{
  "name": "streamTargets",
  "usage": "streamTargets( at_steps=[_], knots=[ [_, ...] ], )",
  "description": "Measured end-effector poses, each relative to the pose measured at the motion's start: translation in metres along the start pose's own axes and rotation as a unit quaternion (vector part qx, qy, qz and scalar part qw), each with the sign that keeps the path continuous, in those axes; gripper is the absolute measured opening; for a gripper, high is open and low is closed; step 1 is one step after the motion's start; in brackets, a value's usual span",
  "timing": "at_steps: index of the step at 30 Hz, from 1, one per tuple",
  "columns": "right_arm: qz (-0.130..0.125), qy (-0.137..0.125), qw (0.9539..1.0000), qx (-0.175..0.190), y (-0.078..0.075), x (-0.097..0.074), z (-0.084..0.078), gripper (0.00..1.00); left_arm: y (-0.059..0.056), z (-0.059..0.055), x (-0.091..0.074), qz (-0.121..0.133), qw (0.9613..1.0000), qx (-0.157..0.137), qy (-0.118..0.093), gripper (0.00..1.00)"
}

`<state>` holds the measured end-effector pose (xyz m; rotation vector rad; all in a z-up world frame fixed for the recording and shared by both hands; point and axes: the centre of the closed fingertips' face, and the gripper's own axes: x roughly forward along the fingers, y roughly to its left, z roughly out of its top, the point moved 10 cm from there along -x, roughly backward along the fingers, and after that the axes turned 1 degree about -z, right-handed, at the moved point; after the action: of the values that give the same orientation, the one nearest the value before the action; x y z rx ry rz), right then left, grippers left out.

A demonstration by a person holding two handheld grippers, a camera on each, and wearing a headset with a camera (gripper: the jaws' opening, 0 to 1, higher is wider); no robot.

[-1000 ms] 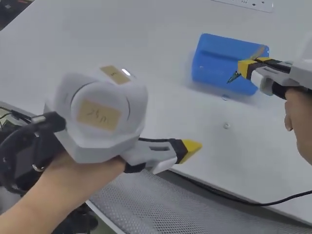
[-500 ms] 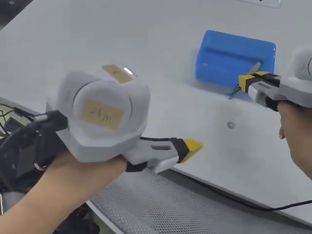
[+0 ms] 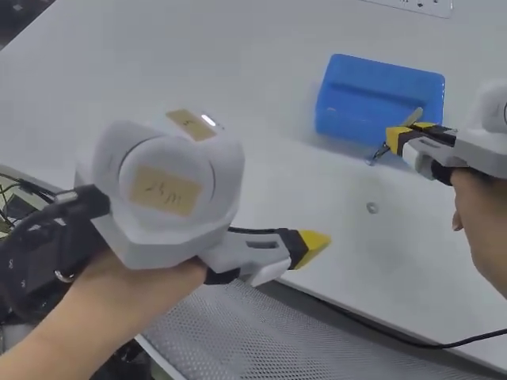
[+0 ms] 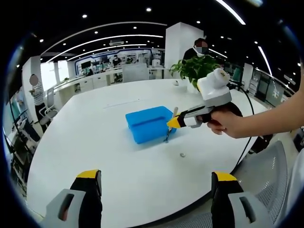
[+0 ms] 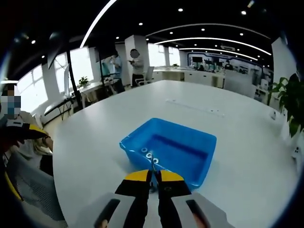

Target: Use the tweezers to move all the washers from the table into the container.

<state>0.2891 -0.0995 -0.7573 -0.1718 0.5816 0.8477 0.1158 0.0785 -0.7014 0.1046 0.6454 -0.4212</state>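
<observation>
A blue container stands at the far right of the white table. My right gripper is shut on thin tweezers, whose tips point down at the table just in front of the container's near wall. One small washer lies on the table nearer to me. In the right gripper view the tweezers reach toward the container, which holds a few washers. My left gripper hovers at the table's near edge; its jaws stand wide open and hold nothing. The left gripper view also has the washer.
A black cable runs along the near edge of the table, above a grey mesh chair. A white socket strip lies at the far edge. A potted plant and people stand beyond the table.
My right gripper has drawn back from over the container, and the tweezers' tips now hang lower, in front of its near wall. The left gripper has hardly moved.
</observation>
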Motion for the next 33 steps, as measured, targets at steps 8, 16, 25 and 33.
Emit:
streamTargets(
  at_steps=[8, 16, 25, 33],
  knots=[
    [0.000, 0.004, 1.0000, 0.005, 0.0003, -0.0010, 0.0003, 0.03, -0.0001, -0.0030, -0.0021, 0.002, 1.0000, 0.000, 0.002, 0.98],
    [-0.003, 0.004, 1.0000, -0.003, 0.0007, -0.0031, -0.0029, 0.03, -0.0015, -0.0042, -0.0030, 0.004, 1.0000, -0.002, 0.001, 0.98],
    [-0.008, -0.002, 0.9998, 0.017, -0.0011, -0.0005, -0.0018, 0.03, -0.0033, -0.0050, -0.0049, 0.004, 1.0000, 0.000, 0.002, 0.98],
    [-0.013, -0.005, 0.9998, 0.010, -0.0050, 0.0034, -0.0011, 0.03, -0.0037, -0.0064, -0.0058, 0.005, 1.0000, -0.001, 0.002, 0.98]
  ],
)
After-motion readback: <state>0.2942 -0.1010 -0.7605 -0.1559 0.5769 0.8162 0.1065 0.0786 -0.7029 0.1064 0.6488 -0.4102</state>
